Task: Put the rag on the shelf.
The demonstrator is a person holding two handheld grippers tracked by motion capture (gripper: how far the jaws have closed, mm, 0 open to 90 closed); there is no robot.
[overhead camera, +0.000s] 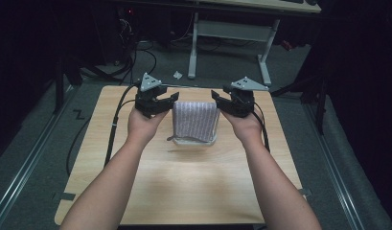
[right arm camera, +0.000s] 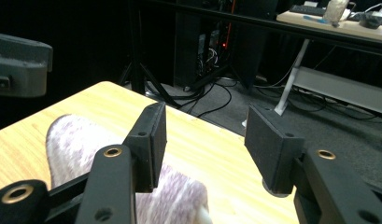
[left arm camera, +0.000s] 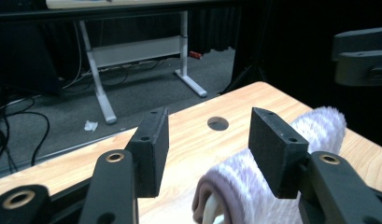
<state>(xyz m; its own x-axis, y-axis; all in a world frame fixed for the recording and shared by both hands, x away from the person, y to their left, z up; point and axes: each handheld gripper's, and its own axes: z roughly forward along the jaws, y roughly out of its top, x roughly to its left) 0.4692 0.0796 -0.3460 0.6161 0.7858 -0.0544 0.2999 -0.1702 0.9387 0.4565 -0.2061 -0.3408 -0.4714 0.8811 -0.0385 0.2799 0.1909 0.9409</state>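
From the high view I had the left tongs [overhead camera: 170,99] and the right tongs [overhead camera: 217,99] level with each other, and the folded towel [overhead camera: 195,120] lay on the tabletop [overhead camera: 193,182] between them, its far edge just beside both sets of tips. Both tongs stood open with nothing in them. The towel looked purple-grey and striped, doubled over something pale at its near edge; I could not make out what that pale layer was. Beyond the tabletop stood the legs of a white desk [overhead camera: 229,33], with its top cut off by the frame.

In the left gripper view my left tongs [left arm camera: 208,144] gaped wide, the bare tabletop [left arm camera: 188,135] and its round hole [left arm camera: 218,123] showing in the gap. The towel [left arm camera: 254,186] lay low and to the right, passing behind the right jaw, not pinched. Its rolled end showed a pale inner layer, cut off at the bottom edge. The other tongs were a grey blur at upper right.

In the right gripper view the right tongs [right arm camera: 205,140] also stood open, clear of the cloth. The towel [right arm camera: 86,140] sat left of and behind the left jaw, partly hidden by it.
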